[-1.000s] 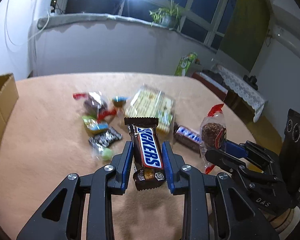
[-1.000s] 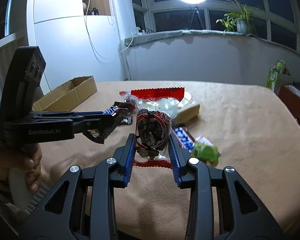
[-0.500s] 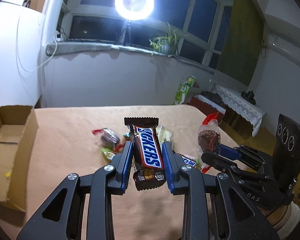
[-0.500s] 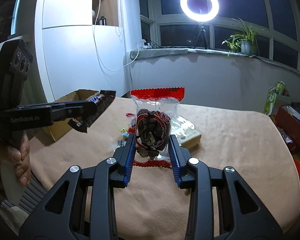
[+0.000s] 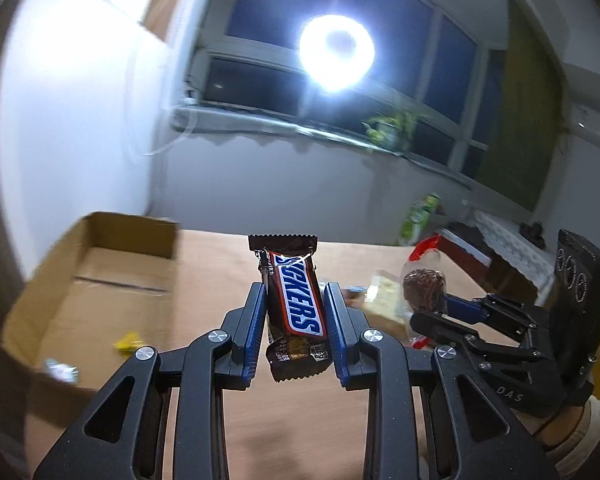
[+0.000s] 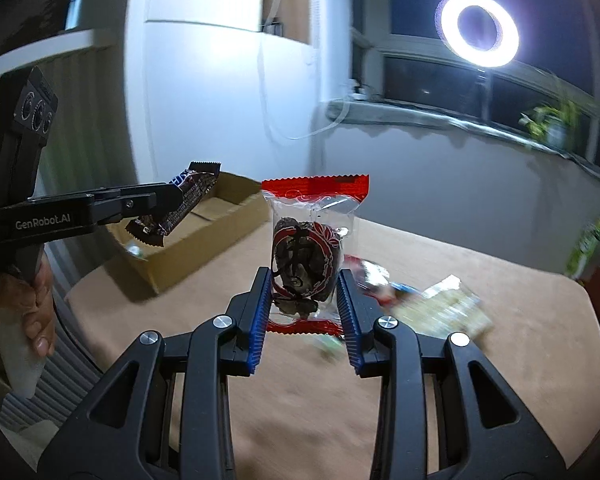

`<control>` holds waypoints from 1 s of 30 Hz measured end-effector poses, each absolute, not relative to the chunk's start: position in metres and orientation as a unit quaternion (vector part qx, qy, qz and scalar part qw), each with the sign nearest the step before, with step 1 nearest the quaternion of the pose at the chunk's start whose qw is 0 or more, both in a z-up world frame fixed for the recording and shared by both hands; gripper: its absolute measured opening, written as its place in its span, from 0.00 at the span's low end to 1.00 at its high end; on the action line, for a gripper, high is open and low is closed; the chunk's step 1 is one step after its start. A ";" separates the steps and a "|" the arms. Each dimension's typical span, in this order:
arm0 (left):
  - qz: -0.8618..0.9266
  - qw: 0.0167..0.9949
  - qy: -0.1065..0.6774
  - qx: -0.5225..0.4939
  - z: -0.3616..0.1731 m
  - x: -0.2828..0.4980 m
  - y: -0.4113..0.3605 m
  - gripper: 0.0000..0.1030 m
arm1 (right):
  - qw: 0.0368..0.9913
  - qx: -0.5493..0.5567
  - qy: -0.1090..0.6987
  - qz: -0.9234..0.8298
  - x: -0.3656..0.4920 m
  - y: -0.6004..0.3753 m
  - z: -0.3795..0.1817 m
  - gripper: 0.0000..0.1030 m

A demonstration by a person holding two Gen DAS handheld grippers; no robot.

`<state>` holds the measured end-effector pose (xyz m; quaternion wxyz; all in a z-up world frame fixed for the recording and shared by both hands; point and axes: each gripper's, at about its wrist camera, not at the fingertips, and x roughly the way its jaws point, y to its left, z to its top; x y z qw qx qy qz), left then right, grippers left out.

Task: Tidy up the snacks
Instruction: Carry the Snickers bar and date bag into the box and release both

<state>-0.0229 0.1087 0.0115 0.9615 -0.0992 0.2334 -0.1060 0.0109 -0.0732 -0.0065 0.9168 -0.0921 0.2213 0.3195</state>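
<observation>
left gripper (image 5: 294,322) clamps a glossy brown chocolate bar (image 5: 293,309), held above the table (image 5: 300,420) beside the open cardboard box (image 5: 100,280). only the left view shows the box floor, with small wrapped candies. right gripper (image 6: 304,308) clamps a clear, red-edged snack packet (image 6: 310,256) above the table's loose snacks.

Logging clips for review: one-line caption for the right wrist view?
Right gripper clamps a clear, red-edged snack packet; left gripper holds a brown Snickers bar near the open cardboard box.
</observation>
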 end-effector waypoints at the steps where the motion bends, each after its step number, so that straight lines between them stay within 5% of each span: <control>1: -0.095 0.963 0.232 -0.102 0.010 -0.026 0.119 0.27 | 0.914 -0.097 0.220 0.327 0.011 -0.063 -0.006 0.33; 13: 0.004 0.965 0.220 -0.145 -0.005 -0.042 0.219 0.27 | 0.874 -0.143 0.198 0.421 0.024 0.067 0.005 0.33; 26: 0.021 0.957 0.246 -0.150 -0.029 -0.017 0.245 0.28 | 0.851 -0.158 0.222 0.450 0.060 0.140 -0.021 0.34; 29: 0.050 0.954 0.256 -0.146 -0.034 -0.016 0.252 0.31 | 0.851 -0.157 0.230 0.446 0.065 0.142 -0.030 0.49; 30: 0.054 0.953 0.256 -0.152 -0.035 -0.018 0.255 0.42 | 0.851 -0.152 0.231 0.446 0.064 0.139 -0.031 0.55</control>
